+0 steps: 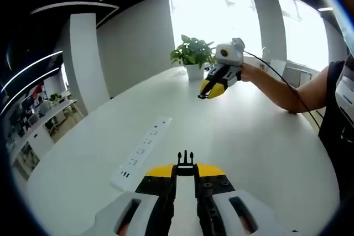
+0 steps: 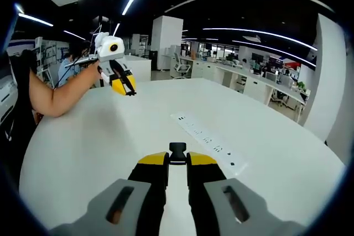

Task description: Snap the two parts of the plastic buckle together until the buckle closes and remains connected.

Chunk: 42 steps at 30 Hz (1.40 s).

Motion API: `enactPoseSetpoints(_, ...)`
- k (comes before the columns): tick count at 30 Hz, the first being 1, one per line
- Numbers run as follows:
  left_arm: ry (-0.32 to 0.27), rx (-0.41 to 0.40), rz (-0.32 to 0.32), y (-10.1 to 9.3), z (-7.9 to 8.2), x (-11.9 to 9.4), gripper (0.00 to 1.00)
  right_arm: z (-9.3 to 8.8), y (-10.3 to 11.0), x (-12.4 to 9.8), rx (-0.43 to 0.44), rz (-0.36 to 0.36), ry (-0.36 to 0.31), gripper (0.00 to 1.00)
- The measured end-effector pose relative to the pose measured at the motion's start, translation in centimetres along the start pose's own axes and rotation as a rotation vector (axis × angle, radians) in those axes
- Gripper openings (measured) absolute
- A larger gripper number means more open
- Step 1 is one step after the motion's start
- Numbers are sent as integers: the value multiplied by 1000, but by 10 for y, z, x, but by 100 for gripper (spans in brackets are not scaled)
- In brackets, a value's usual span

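Observation:
My left gripper [image 1: 185,172] is shut on the black pronged buckle part [image 1: 185,160], whose prongs stick out past the yellow jaw tips. My right gripper [image 2: 177,161] is shut on the other black buckle part [image 2: 177,151], a short blocky socket. The two grippers face each other across the white table [image 1: 249,147], well apart. In the left gripper view the right gripper [image 1: 213,88] hangs above the table's far side, held by a person's hand. In the right gripper view the left gripper [image 2: 123,83] is likewise raised at the far left.
A white power strip [image 1: 142,150] lies on the table between the grippers, also seen in the right gripper view [image 2: 210,141]. A potted plant [image 1: 193,56] stands at the far table edge. A person's forearm [image 1: 282,89] reaches in from the right.

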<state>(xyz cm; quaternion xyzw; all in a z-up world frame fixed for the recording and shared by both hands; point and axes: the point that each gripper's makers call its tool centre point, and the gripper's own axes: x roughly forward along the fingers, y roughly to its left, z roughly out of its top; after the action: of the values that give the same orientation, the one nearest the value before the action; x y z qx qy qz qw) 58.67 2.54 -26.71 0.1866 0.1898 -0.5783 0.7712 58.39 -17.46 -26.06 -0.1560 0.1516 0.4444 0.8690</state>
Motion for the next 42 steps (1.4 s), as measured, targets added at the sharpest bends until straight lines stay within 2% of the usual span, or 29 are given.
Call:
enactPoseSetpoints(15,4,-2,-12,-5,0,4,11,-1,6,4,2,2,10,12)
enactPoseSetpoints(25,16,-29,-25,-2,-9,9,11,-3,11,13,10,28,22,12)
enactPoseSetpoints(34,15,-19,-24,-14,-3,8,11,14,22,3,-2,28,-9,12)
enactPoseSetpoints(42,-6,-17,-25,-23,1,4,11,17,34,0,-8,33,-11,13)
